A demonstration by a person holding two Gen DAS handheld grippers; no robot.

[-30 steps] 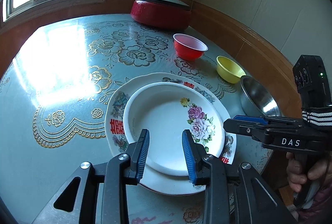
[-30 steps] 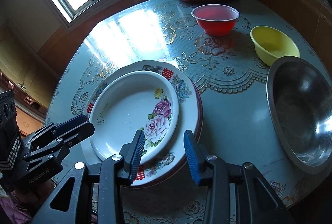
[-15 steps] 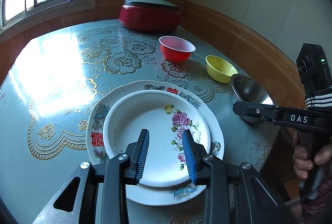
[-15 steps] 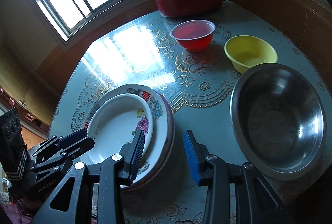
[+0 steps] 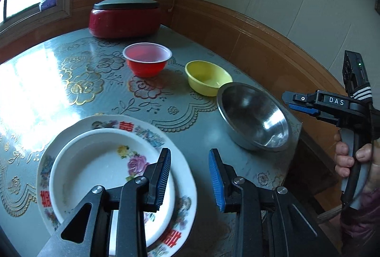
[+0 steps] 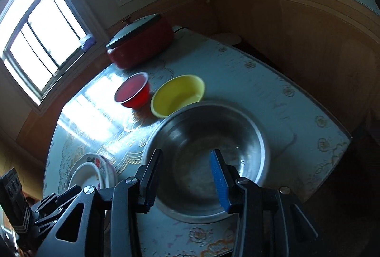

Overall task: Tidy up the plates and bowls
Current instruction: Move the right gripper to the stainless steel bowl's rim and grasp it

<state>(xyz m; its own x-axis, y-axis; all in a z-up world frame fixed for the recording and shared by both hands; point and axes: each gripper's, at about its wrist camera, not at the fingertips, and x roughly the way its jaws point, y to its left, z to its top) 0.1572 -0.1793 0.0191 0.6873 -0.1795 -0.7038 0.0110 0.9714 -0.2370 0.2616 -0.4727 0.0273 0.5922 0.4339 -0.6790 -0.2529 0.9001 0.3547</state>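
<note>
Hovering over table (image 5: 201, 128), both pitched down. Left gripper (image 5: 190, 176) part open, empty, above right rim of stacked plates (image 5: 99, 162) near front edge. Right gripper (image 6: 185, 176) part open, empty, over steel bowl (image 6: 206, 138) at right edge; hand (image 5: 353, 159) wrapped on its handle. Yellow bowl (image 5: 207, 77) touching steel bowl, red bowl (image 5: 147, 62) farther back, near pot (image 5: 124, 16) at far edge.

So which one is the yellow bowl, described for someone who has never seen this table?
Start at the red lidded pot at the table's far edge by the window. Three bowls run in a line from it toward the table's corner: a red bowl, then the yellow bowl, then a steel bowl. It is the middle one, plain opaque yellow, far smaller than the steel one.
</note>
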